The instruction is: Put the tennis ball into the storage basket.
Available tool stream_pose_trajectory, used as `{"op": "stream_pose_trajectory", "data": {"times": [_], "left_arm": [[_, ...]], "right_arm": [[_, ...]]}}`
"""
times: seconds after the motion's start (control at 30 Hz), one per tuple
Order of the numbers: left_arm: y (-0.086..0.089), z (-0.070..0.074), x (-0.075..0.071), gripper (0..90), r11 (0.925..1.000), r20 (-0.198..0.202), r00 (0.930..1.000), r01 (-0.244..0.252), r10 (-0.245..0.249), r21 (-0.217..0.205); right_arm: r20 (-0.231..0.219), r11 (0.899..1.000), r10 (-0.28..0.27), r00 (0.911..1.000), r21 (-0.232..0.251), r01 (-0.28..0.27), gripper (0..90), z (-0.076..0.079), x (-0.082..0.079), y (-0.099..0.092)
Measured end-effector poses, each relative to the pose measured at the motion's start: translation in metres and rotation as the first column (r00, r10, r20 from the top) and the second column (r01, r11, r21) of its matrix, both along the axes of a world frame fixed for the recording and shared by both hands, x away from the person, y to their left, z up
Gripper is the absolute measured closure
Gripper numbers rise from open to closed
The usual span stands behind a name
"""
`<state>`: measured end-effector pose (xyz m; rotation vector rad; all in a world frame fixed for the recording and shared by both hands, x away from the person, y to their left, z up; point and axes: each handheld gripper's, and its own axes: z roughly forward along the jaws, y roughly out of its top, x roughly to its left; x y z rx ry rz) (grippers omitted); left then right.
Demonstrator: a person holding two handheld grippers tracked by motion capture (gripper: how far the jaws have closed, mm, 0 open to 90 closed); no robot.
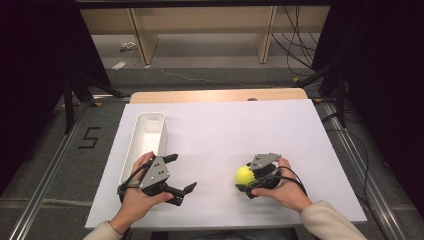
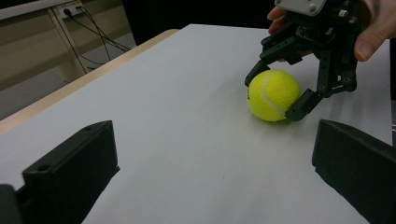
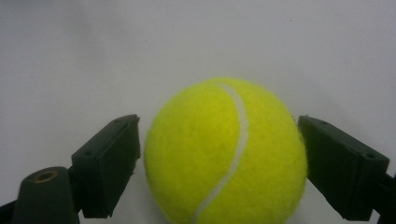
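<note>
**Inspector:** Your right hand-held gripper (image 1: 248,179) stood around the ball (image 1: 244,174) on the near right of the tabletop (image 1: 225,130). In the right gripper view the jaws sat either side of the ball (image 3: 224,154), a thin gap showing at the left pad; on the right I could not tell whether the pad touched. I recorded it as part open, not yet gripping.

**Operator:** And the left one?

**Inspector:** Your left hand-held gripper (image 1: 182,175) was wide open and held nothing, low over the tabletop beside the near end of the white bin (image 1: 145,137), well apart from the ball.

**Operator:** How should that grasp have been closed?

**Inspector:** In my judgement, you needed the pads across the ball's widest line, level with its middle. The left gripper view showed the right hand-held gripper (image 2: 280,95) reaching the ball (image 2: 273,94) from above at a tilt, one fingertip low near the tabletop. You should have closed slowly and evenly; a round felt ball squirts out if one pad lands first.
</note>
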<state>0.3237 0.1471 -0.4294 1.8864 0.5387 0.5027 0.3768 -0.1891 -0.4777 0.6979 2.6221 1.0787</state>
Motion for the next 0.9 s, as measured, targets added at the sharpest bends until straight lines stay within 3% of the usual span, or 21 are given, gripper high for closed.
{"op": "stream_pose_trajectory", "data": {"times": [0.2, 0.53, 0.63, 0.9], "left_arm": [[-0.001, 0.000, -0.001, 0.0, 1.0000, 0.001, 1.0000, 0.004, -0.004, 0.003], [0.000, 0.000, 0.000, 0.0, 1.0000, 0.001, 1.0000, 0.002, -0.002, 0.003], [0.000, 0.000, 0.000, 0.0, 1.0000, 0.001, 1.0000, 0.000, 0.000, 0.002], [0.000, 0.000, 0.000, 0.0, 1.0000, 0.002, 1.0000, -0.003, 0.003, 0.000]], "right_arm": [[-0.001, 1.000, -0.006, 1.0000, -0.028, 0.006, 25.1, -0.003, 0.001, 0.002], [-0.005, 0.999, -0.011, 0.9999, -0.034, 0.010, 26.3, -0.001, 0.001, 0.001], [-0.014, 1.000, -0.009, 0.9999, -0.017, 0.009, 26.4, 0.001, 0.001, 0.001], [0.015, 0.999, -0.013, 0.9998, 0.034, 0.012, 26.5, 0.009, 0.001, -0.001]]}}
